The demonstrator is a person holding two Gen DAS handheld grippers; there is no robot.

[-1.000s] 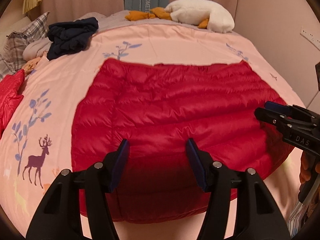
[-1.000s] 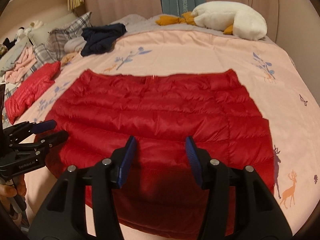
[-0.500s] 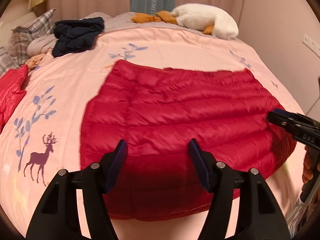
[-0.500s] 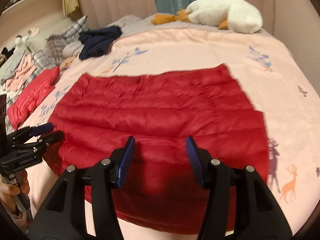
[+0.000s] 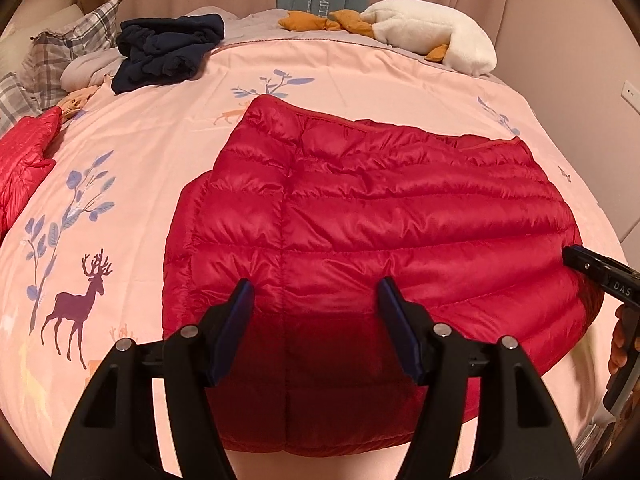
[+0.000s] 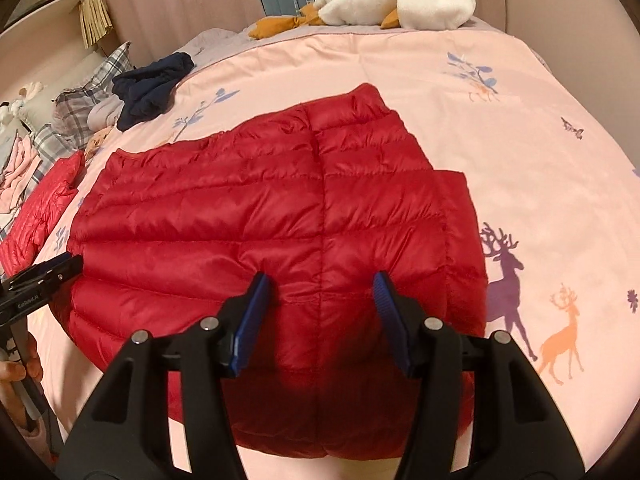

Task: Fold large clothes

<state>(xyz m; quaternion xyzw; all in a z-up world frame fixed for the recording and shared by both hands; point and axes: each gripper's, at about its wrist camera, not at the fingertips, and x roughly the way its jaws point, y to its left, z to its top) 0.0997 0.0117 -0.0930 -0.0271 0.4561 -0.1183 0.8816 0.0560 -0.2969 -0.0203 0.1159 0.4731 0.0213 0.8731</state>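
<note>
- On a pink deer-print bed point(image 5: 140, 168), a red quilted down jacket point(image 5: 360, 216) lies flat, already folded into a broad block, its long axis running left to right across both views.
- Left gripper point(image 5: 316, 328) hovers over the near hem, jaws spread wide and holding nothing.
- Right gripper point(image 6: 320, 316) hangs over the same near edge toward the jacket's right end, also wide and empty; each shows at the edge of the other's view.
- Both hands look about equally near the hem, so the next fold likely starts there.
- Against a second earlier, the cameras now angle inward, and one far corner of the jacket looks closer in each view.
- A dark navy garment point(image 5: 168, 48) and a white plush goose point(image 5: 432, 36) sit well apart at the far end.
</note>
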